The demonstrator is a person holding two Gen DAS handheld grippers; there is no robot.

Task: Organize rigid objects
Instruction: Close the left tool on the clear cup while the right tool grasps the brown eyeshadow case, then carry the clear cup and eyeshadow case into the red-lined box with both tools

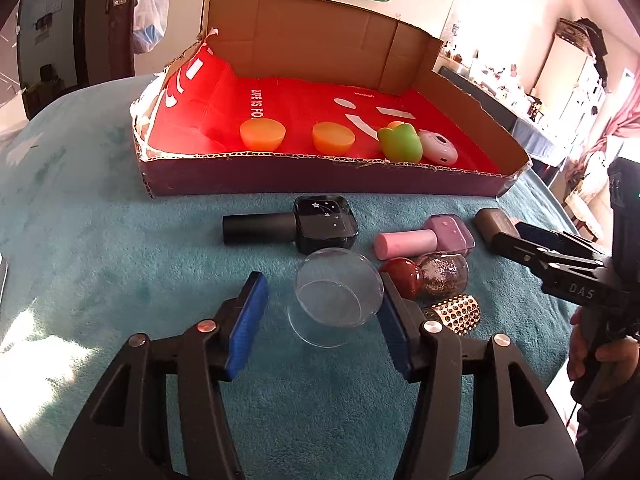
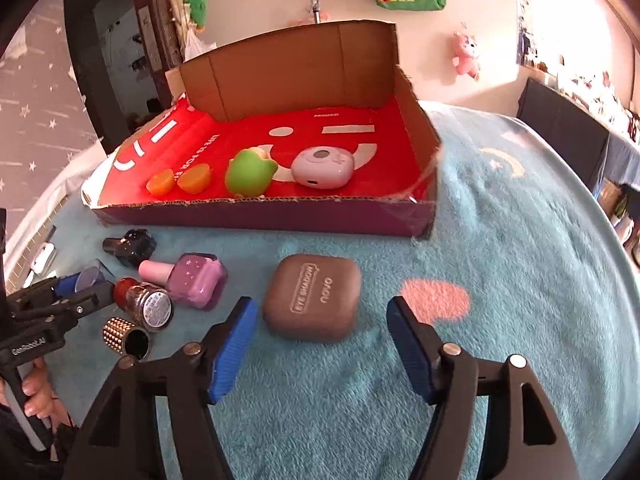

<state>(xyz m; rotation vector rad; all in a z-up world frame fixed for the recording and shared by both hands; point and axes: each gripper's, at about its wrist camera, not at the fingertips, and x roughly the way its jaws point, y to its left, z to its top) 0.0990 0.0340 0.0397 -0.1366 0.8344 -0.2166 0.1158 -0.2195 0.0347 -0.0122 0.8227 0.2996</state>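
1. Left gripper (image 1: pixel 320 312): fingers spread wide; one clear round dish (image 1: pixel 338 294) lies between them, touching the right pad.
2. Right gripper (image 2: pixel 320 344): fingers spread wide, gripping nothing; one brown eyeshadow case (image 2: pixel 314 298) sits just beyond the tips, nearer the left finger.
3. Blanket (image 2: pixel 500 260), left of the right gripper: three bottles, black (image 2: pixel 130 246), pink (image 2: pixel 192 280), glitter (image 2: pixel 144 304); one studded tube (image 2: pixel 128 336).
4. Cardboard tray (image 2: pixel 260 214), beyond both grippers, holds four items: two orange halves (image 2: pixel 160 182) (image 2: pixel 195 178), one green toy (image 2: pixel 248 176), one pale round device (image 2: pixel 322 168).

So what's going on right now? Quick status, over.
Both claws open, left claw around clear cup. Right claw nearing brown case. Box ahead, bottles crowd the cup.
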